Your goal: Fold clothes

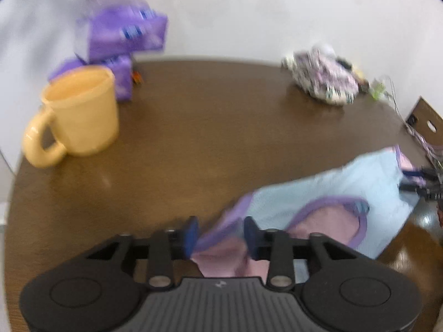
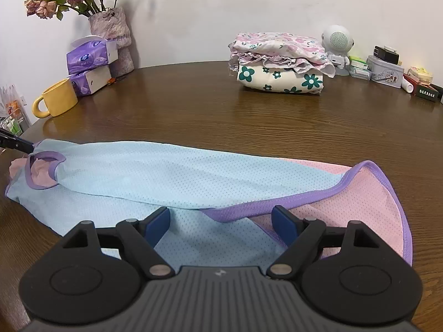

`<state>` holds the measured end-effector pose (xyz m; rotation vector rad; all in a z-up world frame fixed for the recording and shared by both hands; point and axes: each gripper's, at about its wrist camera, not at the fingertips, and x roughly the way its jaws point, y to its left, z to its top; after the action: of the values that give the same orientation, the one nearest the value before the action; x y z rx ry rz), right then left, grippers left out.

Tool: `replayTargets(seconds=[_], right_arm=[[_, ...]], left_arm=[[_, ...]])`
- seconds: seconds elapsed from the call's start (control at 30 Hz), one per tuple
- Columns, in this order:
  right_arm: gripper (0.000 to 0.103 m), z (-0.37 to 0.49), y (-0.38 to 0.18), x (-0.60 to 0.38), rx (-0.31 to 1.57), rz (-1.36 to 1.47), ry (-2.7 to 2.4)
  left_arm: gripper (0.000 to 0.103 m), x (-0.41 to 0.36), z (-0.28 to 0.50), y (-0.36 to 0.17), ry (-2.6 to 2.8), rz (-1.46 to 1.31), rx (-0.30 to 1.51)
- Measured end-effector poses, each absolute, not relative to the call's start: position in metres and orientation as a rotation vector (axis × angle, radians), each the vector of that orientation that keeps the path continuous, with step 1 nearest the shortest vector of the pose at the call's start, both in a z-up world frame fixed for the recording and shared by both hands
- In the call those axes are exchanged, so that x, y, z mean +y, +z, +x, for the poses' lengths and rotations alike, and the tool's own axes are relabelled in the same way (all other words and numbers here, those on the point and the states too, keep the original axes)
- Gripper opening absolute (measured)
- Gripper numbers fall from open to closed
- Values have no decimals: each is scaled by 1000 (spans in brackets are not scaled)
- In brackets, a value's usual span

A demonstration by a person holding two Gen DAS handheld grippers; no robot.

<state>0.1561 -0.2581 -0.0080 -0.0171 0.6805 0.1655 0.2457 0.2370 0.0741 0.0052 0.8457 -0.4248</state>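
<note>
One garment [image 2: 166, 171], blue-pink with purple trim, lies flat on tabletop [image 2: 249, 116], long axis running across between my two hands. Left gripper [image 1: 220, 238]: jaws part-open, collar-end fabric bunched between pads; cannot tell if they pinch it. Right gripper [image 2: 221, 221]: jaws wide apart, gripping nothing, over hem end, purple edge just ahead. Right hand nearer hem. Folded stack [image 2: 279, 63] well beyond.

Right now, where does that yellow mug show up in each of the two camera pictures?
Left wrist view: the yellow mug is large at the left edge, handle toward the camera, in front of the purple tissue packs.
Right wrist view: the yellow mug is small at the far left, on the table's back edge.
Shared landmark: the purple tissue packs, right behind the mug in both.
</note>
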Motion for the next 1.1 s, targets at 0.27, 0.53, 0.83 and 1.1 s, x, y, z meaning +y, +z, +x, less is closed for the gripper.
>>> replayTargets(seconds=[0.27,0.53,0.83,1.1], right_arm=[[84,156,-8,-257,680,-17,166],[85,156,-8,-257,680,-17,167],[87,155,-8,-256,680,-17,168],[88,155,-8,-255,680,-17,169]], left_arm=[[18,196,233,86,-492,127,731],[18,180,236,49,-415,187,795],[20,188,223,52,-425,115,702],[24,182,226,44,-408,138,719]])
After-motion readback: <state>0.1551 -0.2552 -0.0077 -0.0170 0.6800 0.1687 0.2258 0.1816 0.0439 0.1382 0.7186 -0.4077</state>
